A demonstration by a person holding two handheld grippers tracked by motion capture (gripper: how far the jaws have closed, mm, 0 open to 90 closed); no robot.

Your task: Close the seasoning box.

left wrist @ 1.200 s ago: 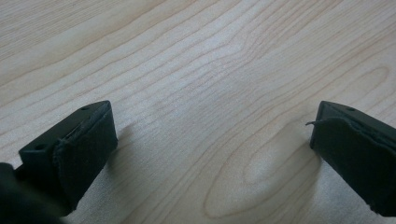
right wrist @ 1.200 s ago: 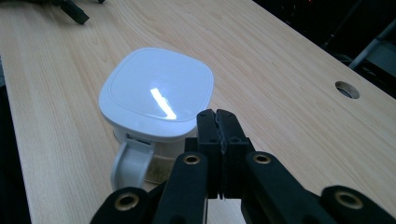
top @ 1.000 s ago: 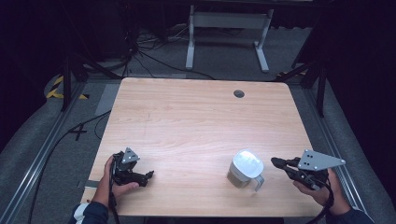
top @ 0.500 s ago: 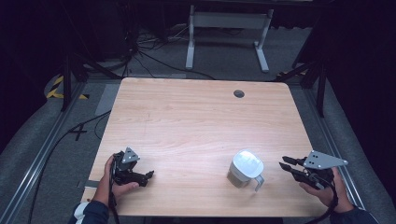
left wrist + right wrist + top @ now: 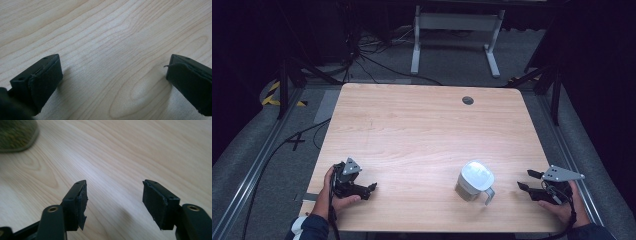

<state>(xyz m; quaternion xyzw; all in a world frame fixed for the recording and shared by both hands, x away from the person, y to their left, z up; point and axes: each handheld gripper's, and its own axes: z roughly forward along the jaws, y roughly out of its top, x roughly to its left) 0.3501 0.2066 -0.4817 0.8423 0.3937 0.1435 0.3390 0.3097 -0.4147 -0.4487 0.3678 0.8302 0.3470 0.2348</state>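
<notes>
Your right gripper [image 5: 529, 181] has slid back toward the table's right edge since a second ago, and the gap between it and the mug [image 5: 475, 181] has widened; then its jaw tips sat just beside the handle, now they're clearly apart from it. Jaws spread, nothing between them. The mug itself hasn't budged: upside down on the wooden table [image 5: 422, 135], front right area, pale base facing up, handle [image 5: 488, 195] pointing toward you and to the right.

Your left gripper [image 5: 371, 188] stays put at the front left, well apart from the mug, tips aimed right across the table. In the high view its jaws are too small to judge, but the left gripper view settles it: the two black pads [image 5: 41, 80] stand wide apart over bare wood grain, holding nothing.

The right gripper view gives you what the overhead can't: torn, ragged padding on the jaw faces [image 5: 82, 203], and a blurred dark rounded shape [image 5: 17, 133] sitting in the top left corner, too soft to name with certainty. The overhead alone shows the round grommet hole [image 5: 467, 100] near the far edge.
</notes>
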